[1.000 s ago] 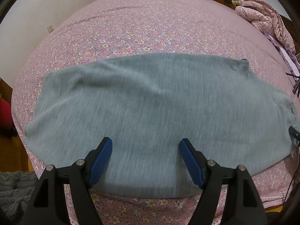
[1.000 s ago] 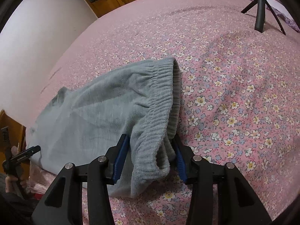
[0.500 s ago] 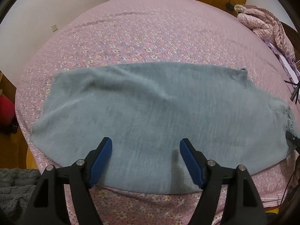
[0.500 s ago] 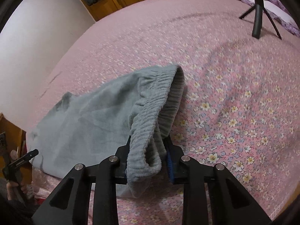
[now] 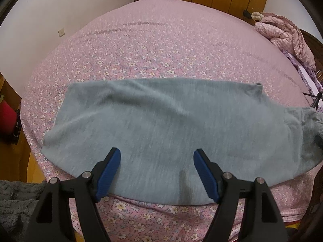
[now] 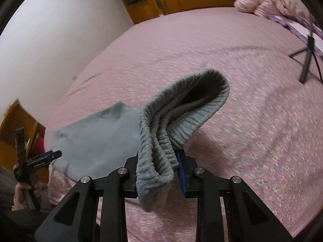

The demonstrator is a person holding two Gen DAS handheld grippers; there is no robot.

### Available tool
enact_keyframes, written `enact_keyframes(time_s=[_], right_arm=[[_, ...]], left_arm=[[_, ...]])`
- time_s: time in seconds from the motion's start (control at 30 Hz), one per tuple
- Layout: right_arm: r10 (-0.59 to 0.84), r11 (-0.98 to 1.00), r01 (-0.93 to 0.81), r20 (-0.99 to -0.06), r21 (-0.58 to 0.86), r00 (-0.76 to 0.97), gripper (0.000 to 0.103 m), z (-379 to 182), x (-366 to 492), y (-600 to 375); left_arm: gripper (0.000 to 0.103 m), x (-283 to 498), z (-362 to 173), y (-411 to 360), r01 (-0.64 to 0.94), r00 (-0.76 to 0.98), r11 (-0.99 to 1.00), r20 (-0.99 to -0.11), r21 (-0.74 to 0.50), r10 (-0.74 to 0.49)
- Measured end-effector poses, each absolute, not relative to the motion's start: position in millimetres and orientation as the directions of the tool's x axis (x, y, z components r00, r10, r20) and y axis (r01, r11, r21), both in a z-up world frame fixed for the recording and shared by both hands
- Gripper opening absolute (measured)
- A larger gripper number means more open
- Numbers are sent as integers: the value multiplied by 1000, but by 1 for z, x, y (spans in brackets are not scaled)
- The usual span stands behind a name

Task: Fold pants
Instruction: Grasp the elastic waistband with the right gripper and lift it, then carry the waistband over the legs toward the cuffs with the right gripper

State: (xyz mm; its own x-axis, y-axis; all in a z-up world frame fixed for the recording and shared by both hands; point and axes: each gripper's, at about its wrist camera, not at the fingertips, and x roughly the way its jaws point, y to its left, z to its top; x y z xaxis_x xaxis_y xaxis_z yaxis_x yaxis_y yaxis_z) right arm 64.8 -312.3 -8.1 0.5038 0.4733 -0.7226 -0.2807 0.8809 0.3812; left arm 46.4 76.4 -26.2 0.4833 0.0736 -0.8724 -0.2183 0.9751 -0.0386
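Note:
Grey-blue pants [image 5: 161,125] lie spread across the pink flowered bed, legs to the left, waist to the right. My left gripper [image 5: 157,162] is open and empty, hovering over the near edge of the pants. My right gripper [image 6: 158,168] is shut on the ribbed waistband [image 6: 181,117] and holds it lifted off the bed, so the band curls open above the jaws. The rest of the pants [image 6: 94,141] trails down to the left in the right wrist view. The left gripper [image 6: 43,157] also shows there at the far left.
The pink flowered bedspread [image 5: 161,50] covers the whole bed. A pink quilted jacket [image 5: 282,30] lies at the far right corner. A black tripod [image 6: 306,60] stands on the bed to the right. A white wall and wooden wardrobe stand behind.
My right gripper closed on the waistband and lifted it up off the bed. My left gripper stayed open and drew back a little above the pants.

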Motion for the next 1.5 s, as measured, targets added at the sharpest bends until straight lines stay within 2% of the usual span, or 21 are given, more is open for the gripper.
enact_keyframes(time_s=[0.33,0.8,1.5], right_arm=[[551,822,-440,-697,361,458,29,21,65,-254],[623,733,-587,-685,344,377,29,43,66,-173],[674,580,-722,-720,377,166,29,34,73,-55]], left_arm=[[78,37,-10,90,-231,522,970,-851,-74,59],[78,26,-12,117,-287,527,952,-847,-104,66],[78,12,-9,167,-352,549,925,-832,-144,79]])
